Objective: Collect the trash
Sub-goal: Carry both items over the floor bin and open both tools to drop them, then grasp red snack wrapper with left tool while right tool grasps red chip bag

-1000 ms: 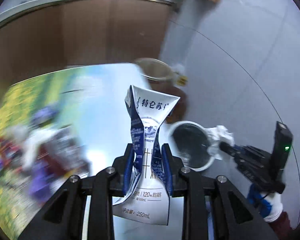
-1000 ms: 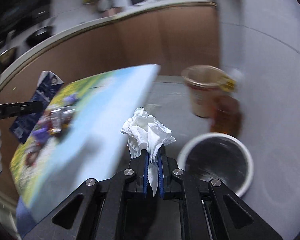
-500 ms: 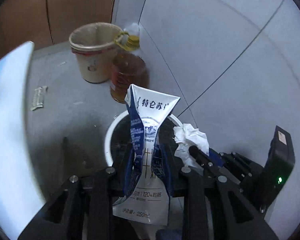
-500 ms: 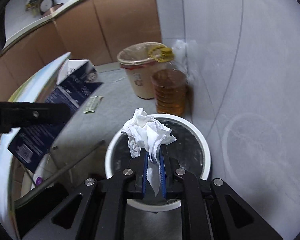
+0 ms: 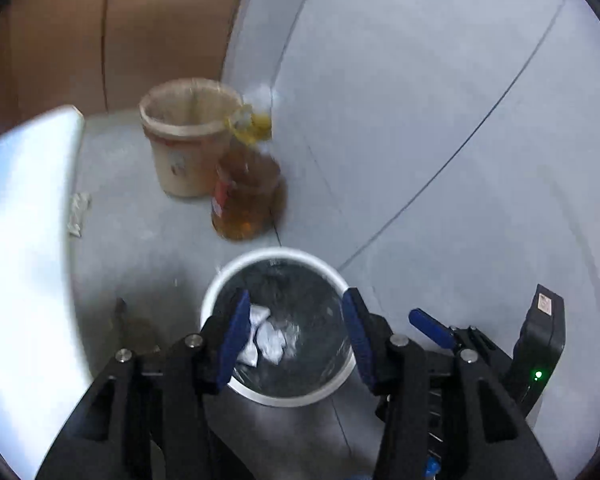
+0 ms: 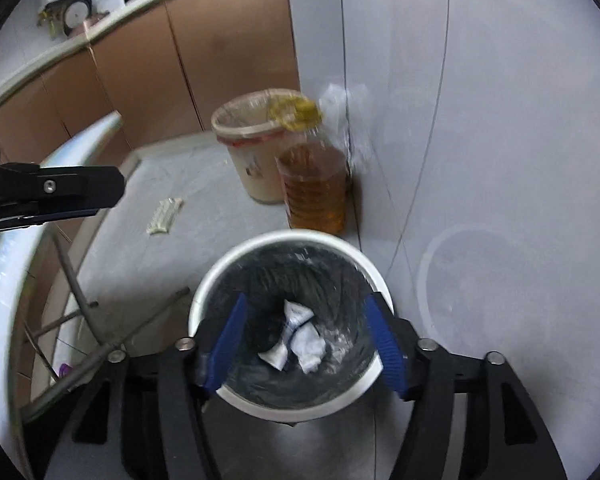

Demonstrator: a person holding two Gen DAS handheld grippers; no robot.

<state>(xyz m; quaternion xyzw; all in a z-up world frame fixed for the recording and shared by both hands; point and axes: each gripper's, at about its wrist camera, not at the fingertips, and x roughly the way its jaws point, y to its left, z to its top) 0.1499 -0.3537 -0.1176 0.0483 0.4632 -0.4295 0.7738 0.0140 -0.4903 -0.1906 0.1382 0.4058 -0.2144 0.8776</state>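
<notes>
Left gripper point(image 5: 296, 332): jaws spread wide, nothing between the blue pads point(image 5: 232, 340), poised above the white-rimmed bin point(image 5: 220, 284). Right gripper point(image 6: 310, 340): jaws likewise wide apart and empty, directly over the same bin point(image 6: 204, 292), its blue fingers point(image 6: 384, 344) framing the mouth.

Bin contents: black liner; at the bottom, a crushed milk carton point(image 6: 288, 336) lying tilted, with a crumpled tissue point(image 6: 310, 346) touching it on the right. Same 2 items visible in the left wrist view as pale shapes point(image 5: 266, 338), partly hidden behind the left pad.

Surroundings: bin standing on grey floor beside a grey tiled wall point(image 6: 500, 120). Behind it, a bottle of amber liquid point(image 6: 316, 188) with a yellow cap, touching a beige lined bucket point(image 6: 248, 152). Small pale scrap point(image 6: 164, 216) lying on the floor, apart from the bin. Brown cabinets point(image 6: 140, 72) at the rear. Table edge point(image 5: 28, 240) at left, metal legs beneath. Motion blur on bottle and bucket.
</notes>
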